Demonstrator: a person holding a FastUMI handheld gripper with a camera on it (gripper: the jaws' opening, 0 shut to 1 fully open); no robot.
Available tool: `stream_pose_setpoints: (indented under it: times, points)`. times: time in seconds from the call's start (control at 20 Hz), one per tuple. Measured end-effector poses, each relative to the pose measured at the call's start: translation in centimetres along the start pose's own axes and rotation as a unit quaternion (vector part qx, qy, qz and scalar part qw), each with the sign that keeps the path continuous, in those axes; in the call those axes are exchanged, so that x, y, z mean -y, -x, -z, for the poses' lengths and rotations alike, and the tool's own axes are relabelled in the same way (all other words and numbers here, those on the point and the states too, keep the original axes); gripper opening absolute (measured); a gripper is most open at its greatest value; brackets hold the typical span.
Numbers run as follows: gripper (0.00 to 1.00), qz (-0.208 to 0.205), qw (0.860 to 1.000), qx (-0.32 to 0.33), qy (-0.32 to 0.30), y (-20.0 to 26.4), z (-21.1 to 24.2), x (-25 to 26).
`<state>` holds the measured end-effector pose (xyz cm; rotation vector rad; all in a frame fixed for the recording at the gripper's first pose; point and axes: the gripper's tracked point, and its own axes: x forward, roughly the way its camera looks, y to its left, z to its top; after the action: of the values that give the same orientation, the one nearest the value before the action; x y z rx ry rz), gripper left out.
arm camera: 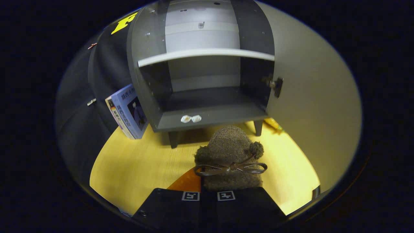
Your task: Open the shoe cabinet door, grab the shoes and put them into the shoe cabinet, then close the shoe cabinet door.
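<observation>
A fuzzy brown shoe (229,152) with a thin bow and a pompom sticks out from between my fingers, toe pointing at the shoe cabinet. My gripper (208,195) is shut on its heel end. The dark shoe cabinet (155,97) stands just beyond the shoe on short legs, with its door (310,97) swung wide open to the right. Inside are a pale upper shelf (203,53) and a dark bottom board (226,113). Two small white packets (190,118) lie at the front edge of that board.
The cabinet stands on a yellow wooden tabletop (136,168). A blue book (127,111) leans against the cabinet's left side. An orange patch (187,183) lies under the shoe's left side. A small yellow object (273,124) lies by the right front leg.
</observation>
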<state>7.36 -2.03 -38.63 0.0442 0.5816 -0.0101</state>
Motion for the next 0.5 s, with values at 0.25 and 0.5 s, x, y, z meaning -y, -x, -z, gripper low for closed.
stream_pose_setpoints:
  times: [0.25,0.5]
  points:
    - [0.05,-0.001,0.999,0.032,-0.004,3.6,-7.1,-1.0]
    - [0.05,-0.006,0.999,0.048,-0.019,4.7,-12.9,-1.8]
